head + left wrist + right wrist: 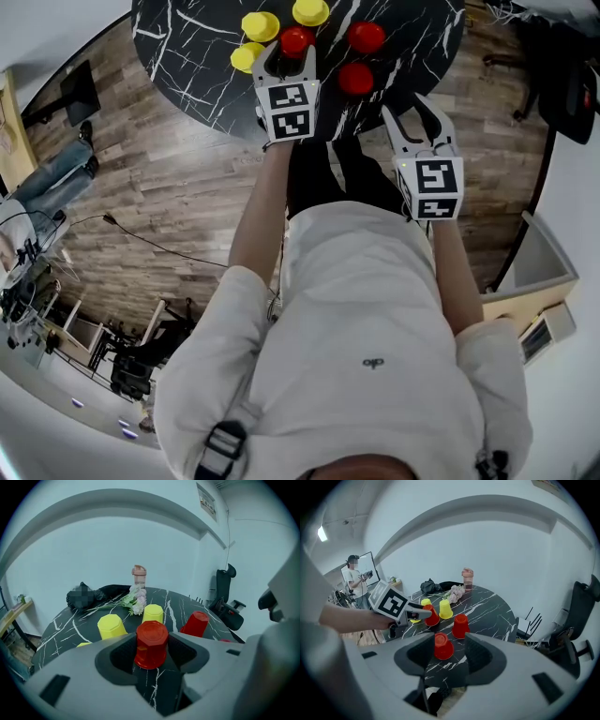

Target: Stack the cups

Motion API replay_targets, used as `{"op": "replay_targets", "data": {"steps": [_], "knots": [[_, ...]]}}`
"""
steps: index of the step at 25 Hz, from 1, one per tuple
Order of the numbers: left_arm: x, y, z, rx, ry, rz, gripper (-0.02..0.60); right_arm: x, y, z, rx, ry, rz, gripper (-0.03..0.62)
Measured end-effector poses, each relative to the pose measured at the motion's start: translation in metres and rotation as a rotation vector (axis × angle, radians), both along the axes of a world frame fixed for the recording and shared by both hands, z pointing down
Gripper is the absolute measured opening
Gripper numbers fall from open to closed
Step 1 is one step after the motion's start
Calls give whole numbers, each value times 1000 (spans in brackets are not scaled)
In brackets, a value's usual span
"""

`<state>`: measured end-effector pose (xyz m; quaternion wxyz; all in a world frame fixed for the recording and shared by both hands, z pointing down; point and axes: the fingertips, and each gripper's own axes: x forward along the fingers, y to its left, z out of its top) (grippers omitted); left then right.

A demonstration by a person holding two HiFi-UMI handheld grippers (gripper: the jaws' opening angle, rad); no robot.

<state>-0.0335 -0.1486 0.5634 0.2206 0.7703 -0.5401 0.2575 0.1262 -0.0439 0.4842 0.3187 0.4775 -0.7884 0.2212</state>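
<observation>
**benchwatcher:** Standing right by the black marble table here. The left gripper has its jaws round an upside-down red cup. The pads sit against both sides, and the cup is standing on the tabletop, not lifted. The right gripper hangs back near the table edge with its jaws wide apart and nothing between them. Nothing's stacked yet, all six cups are sitting singly. What's your bet on how this goes wrong?

**cupfan22:** A few ways, I reckon. The cup's sides taper, and from the left gripper view the grip looks like it's around mid-height. On the lift it could slide down through the pads, or tilt if one pad bites first. Squeeze harder to fix that and the wall probably buckles.

**benchwatcher:** There's also a yellow cup just beside the left jaw.

**cupfan22:** Yeah, any sideways swing on the way up knocks that one over. Then there's the drop. If it lands off-centre on the nearest red cup, the rim catches and the target gets shoved or tipped, since nothing is steadying it. That idle right gripper could brace it, but it's well clear of the cups for now.
</observation>
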Motion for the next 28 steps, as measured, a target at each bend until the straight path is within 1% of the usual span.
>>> {"op": "replay_targets", "data": {"steps": [3,6,18,28], "knots": [[5,10,-4,16,-14,31,210,0,0,-2,11,-7,-11,204],[7,24,-5,18,-22,43,210,1,0,-4,16,-11,-23,204],[22,79,1,-7,8,70,210,4,8,-3,21,-19,-71,201],[27,96,8,-9,12,98,210,1,12,-2,22,-22,-92,201]]}}
